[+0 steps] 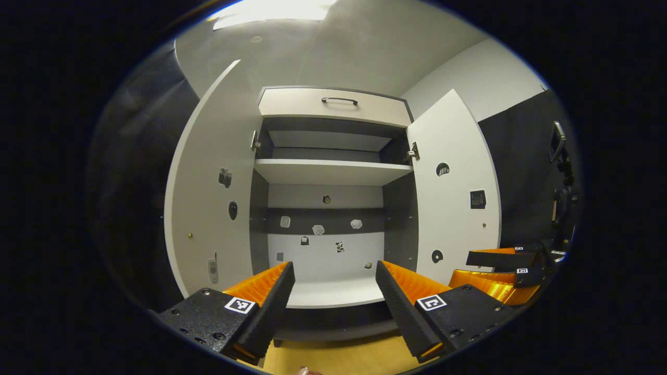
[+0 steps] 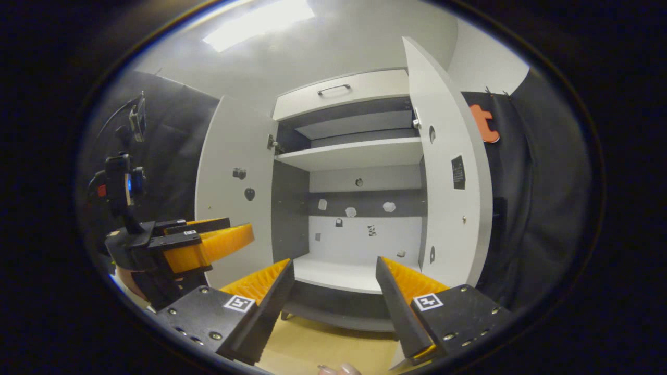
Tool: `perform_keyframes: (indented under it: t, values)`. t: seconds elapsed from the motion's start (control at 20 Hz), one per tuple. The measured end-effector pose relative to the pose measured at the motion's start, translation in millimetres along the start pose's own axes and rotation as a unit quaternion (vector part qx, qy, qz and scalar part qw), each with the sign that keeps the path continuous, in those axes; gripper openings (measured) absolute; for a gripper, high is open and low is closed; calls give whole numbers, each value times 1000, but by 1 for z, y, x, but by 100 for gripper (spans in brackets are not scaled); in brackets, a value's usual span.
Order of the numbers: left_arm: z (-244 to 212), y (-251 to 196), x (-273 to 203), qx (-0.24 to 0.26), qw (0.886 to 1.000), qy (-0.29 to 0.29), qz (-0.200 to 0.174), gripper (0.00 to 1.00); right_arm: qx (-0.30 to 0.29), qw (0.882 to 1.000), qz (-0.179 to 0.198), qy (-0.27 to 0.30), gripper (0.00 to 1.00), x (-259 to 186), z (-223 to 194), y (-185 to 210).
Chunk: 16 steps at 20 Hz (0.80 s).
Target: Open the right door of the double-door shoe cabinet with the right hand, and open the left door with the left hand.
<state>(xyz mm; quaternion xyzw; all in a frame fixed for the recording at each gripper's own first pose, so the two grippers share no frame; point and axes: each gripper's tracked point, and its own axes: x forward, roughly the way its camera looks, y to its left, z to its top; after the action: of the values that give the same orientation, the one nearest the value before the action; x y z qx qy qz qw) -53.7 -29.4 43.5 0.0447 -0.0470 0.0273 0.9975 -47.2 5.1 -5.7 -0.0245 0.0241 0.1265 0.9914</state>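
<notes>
The white shoe cabinet stands ahead with both doors swung wide. Its left door (image 1: 208,208) and right door (image 1: 458,198) hang open, baring a white shelf (image 1: 333,171) and the floor panel (image 1: 333,291). My left gripper (image 1: 335,271) is open in front of the cabinet's bottom, holding nothing. In the left gripper view, the right gripper (image 1: 500,268) shows low at the right, near the right door. In the right gripper view, the right door (image 2: 453,177) is close on the right and the left door (image 2: 234,192) farther off. My right gripper (image 2: 335,268) is open and empty; the left gripper (image 2: 208,239) shows at its left.
A drawer with a dark handle (image 1: 340,100) tops the cabinet. Small stickers dot the back panel (image 1: 323,229) and the doors' inner faces. A camera rig on a stand (image 2: 122,182) rises at the left in the right gripper view. Yellowish flooring (image 1: 344,354) lies below.
</notes>
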Motion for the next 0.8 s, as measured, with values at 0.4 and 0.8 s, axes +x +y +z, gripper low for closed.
perform_keyframes:
  t: [0.4,0.8]
  values:
    - [-15,-1,28,-21,999,19,-18,96,6,1000,-28,-13,95,15,7,-15]
    - [-16,-9,34,-18,999,20,-35,96,6,1000,-28,-4,94,18,1,-13]
